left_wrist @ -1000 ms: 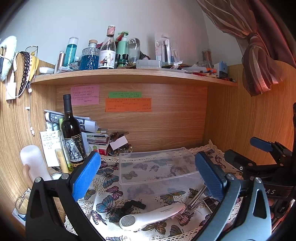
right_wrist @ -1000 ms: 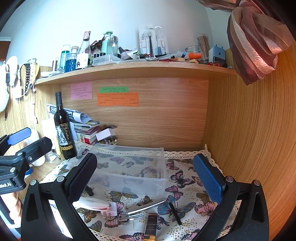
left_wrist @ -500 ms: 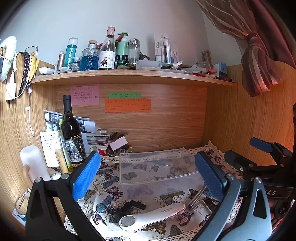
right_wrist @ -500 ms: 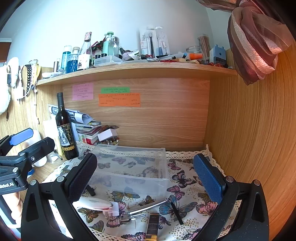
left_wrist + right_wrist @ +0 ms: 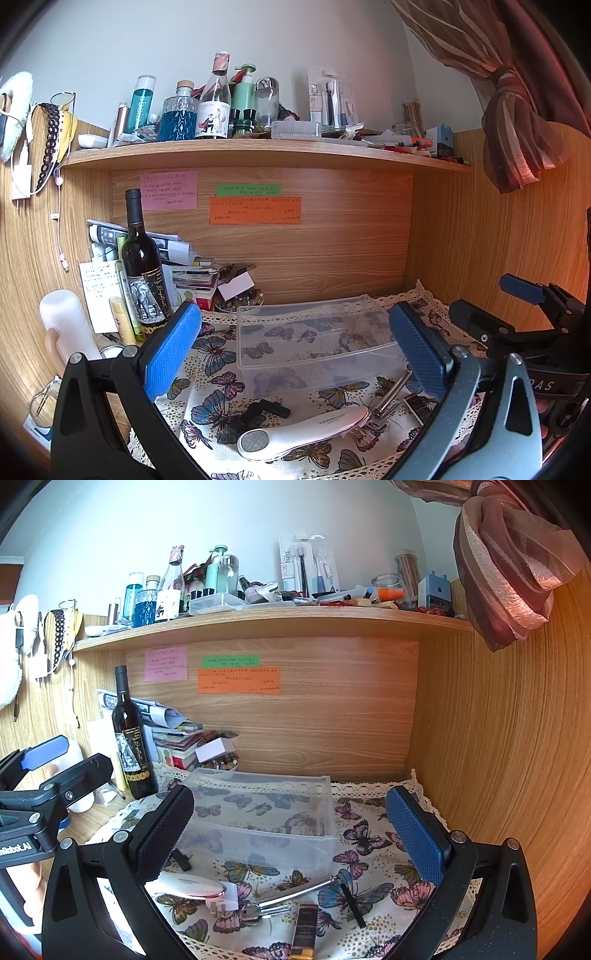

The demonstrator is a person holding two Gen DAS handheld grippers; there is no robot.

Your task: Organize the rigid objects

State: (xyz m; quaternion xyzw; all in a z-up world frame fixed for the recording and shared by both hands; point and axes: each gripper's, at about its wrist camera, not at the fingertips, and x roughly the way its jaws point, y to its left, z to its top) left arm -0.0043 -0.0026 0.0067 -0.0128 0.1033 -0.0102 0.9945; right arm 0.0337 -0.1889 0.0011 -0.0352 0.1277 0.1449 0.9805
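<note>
A clear plastic box point(image 5: 314, 339) point(image 5: 258, 812) stands empty on the butterfly cloth point(image 5: 214, 373). In front of it lie a white handheld device point(image 5: 299, 430) point(image 5: 192, 884), a black clip point(image 5: 258, 410), a metal rod with keys point(image 5: 288, 891), a black stick point(image 5: 352, 904) and a dark gold-ended tube point(image 5: 304, 930). My left gripper point(image 5: 295, 354) is open and empty above the white device. My right gripper point(image 5: 291, 838) is open and empty above the rod and tube.
A wine bottle point(image 5: 142, 266) point(image 5: 129, 738), a white bottle point(image 5: 66, 325), papers and books stand at the left. A crowded shelf point(image 5: 258, 151) runs overhead. A wooden wall point(image 5: 498, 738) closes the right side. A curtain point(image 5: 509, 565) hangs at the upper right.
The right wrist view has shifted slightly, so the scene sits a little lower and nearer. The left gripper and the objects have not moved.
</note>
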